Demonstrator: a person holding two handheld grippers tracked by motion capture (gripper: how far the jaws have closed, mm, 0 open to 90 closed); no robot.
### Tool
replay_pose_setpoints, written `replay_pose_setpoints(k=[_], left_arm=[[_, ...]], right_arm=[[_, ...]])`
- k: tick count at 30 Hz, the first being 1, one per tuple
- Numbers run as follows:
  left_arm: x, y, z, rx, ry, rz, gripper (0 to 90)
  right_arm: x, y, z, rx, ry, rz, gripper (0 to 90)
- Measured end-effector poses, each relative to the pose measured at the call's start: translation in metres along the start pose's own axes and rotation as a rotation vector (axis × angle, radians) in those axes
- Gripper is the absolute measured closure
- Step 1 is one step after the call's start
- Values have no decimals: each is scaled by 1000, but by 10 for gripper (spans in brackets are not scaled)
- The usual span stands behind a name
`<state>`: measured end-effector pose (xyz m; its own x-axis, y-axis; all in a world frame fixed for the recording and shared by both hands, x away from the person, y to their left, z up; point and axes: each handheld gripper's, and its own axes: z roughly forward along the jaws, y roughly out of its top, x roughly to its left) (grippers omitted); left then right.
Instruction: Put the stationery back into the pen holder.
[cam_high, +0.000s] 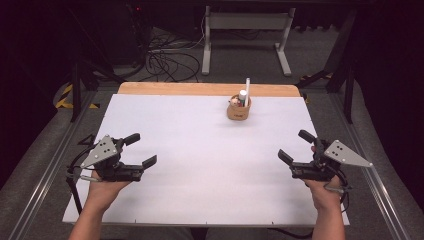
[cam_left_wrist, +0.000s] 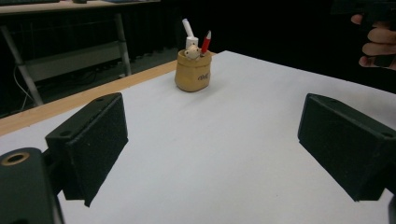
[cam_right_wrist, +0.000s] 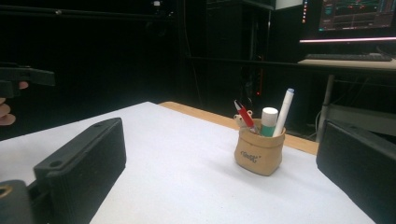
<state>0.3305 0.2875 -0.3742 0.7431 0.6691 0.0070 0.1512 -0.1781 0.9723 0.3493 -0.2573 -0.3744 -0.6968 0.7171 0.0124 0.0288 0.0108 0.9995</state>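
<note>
A small tan pouch-shaped holder (cam_high: 239, 110) stands upright near the table's far edge, right of centre. It holds a white pen (cam_high: 247, 87), a white-capped tube (cam_right_wrist: 268, 121) and a red-handled tool (cam_right_wrist: 246, 117). My left gripper (cam_high: 141, 150) hovers low at the front left, open, nothing between its jaws. At the front right my right gripper (cam_high: 296, 146) is open as well, and empty. Both point toward the holder (cam_left_wrist: 192, 71), which stands far ahead of the jaws in the left gripper view and likewise in the right gripper view (cam_right_wrist: 258, 151).
A white sheet (cam_high: 200, 150) covers the table, with a wooden strip (cam_high: 200, 89) bare along the far edge. Beyond it are a white desk frame (cam_high: 247, 40) and cables (cam_high: 165, 60) on the floor. Metal rails (cam_high: 50, 150) run beside the table.
</note>
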Motion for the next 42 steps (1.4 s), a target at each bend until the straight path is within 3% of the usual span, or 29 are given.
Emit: replay_pose_setpoints(k=[42], left_arm=[[6,-2,-8,-27,-32,-12,91]], right_arm=[[4,1,6,29,57,-22,8]])
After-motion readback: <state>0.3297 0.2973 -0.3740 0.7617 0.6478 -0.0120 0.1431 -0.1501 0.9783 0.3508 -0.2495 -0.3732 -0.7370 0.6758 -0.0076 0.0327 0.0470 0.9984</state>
